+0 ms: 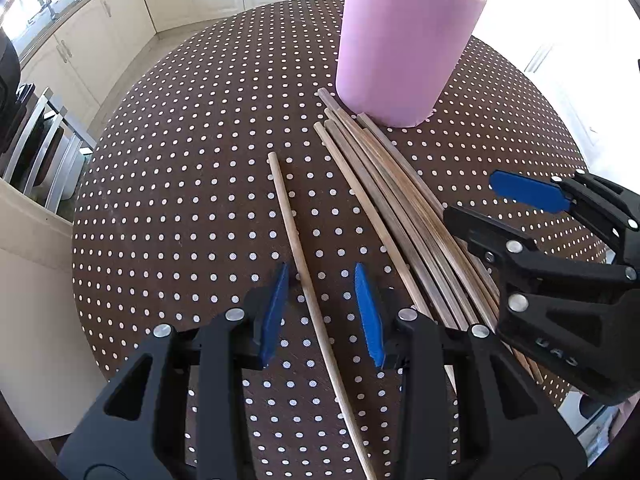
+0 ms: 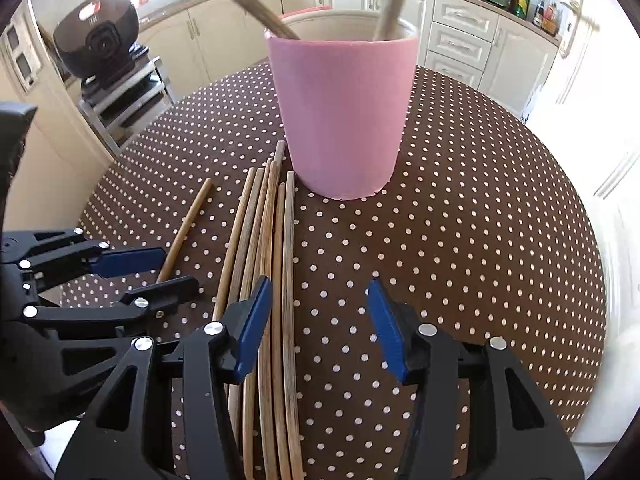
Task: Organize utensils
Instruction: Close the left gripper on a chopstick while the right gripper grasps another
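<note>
A pink cup (image 1: 404, 40) (image 2: 344, 112) stands on the brown polka-dot table (image 1: 180, 184) (image 2: 480, 220) with two sticks (image 2: 256, 4) leaning in it. A bundle of several wooden chopsticks (image 1: 400, 208) (image 2: 272, 264) lies in front of the cup. One single chopstick (image 1: 304, 272) (image 2: 186, 228) lies apart on the left. My left gripper (image 1: 322, 308) is open, straddling the single chopstick just above the table. My right gripper (image 2: 316, 324) is open and empty, its left finger over the bundle's right side. It also shows in the left wrist view (image 1: 488, 204).
Cream kitchen cabinets (image 2: 460, 36) run along the back. A black appliance (image 2: 96, 36) sits on a metal rack (image 1: 36, 148) left of the table. The table edge curves off close at the right, beside a white door (image 2: 616, 184).
</note>
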Tool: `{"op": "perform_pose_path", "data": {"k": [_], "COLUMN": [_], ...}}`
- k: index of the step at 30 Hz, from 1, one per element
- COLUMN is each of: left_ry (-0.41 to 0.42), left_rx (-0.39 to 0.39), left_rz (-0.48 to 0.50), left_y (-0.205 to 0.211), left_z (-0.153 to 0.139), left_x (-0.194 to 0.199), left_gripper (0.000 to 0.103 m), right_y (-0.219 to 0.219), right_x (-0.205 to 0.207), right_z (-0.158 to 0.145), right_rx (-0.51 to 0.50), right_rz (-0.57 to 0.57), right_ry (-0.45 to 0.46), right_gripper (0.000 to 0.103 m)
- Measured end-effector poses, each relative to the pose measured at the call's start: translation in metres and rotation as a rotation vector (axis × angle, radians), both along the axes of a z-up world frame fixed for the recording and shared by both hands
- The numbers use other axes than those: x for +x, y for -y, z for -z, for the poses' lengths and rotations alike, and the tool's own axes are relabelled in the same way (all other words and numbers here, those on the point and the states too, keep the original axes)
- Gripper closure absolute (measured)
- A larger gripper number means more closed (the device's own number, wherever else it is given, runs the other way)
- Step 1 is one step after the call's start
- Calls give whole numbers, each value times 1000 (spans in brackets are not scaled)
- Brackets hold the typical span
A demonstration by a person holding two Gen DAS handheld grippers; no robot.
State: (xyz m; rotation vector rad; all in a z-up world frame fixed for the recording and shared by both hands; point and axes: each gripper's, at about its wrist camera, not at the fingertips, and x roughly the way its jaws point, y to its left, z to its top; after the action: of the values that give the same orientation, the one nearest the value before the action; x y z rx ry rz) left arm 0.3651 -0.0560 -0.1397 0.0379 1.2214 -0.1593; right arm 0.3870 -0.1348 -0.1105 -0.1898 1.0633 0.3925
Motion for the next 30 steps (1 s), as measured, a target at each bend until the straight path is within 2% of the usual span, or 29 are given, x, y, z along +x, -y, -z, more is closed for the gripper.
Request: {"op": "perform_pose_path", "data": {"k": [8,15,23,25,27,30], "left_ry": [9,12,-2,2,10,14], "left_rx": [6,-1,-21,-11,0,-10], "left_rz": [3,1,-4,-2,0,5], "left_y": [-12,-15,-27,-27,-28,-31], "left_z": [-4,-4,-3,-3,-3,-4], "left_x": [-3,3,22,25,28,36], "left_gripper": [73,77,81,84,88,93], "right_y": [-15,-34,-56,-59,-59,-63], "right_x": [13,23,43,48,50,50], "right_z": [6,10,16,17,17,18], "right_rx": [-21,-57,-68,-62,-52,-46], "right_rz": [-8,-37,-33,-33,-39,-44], "right_ry": [-18,-41,-59,-63,-68,-72], "right_gripper": [68,80,80,83,96,96]}}
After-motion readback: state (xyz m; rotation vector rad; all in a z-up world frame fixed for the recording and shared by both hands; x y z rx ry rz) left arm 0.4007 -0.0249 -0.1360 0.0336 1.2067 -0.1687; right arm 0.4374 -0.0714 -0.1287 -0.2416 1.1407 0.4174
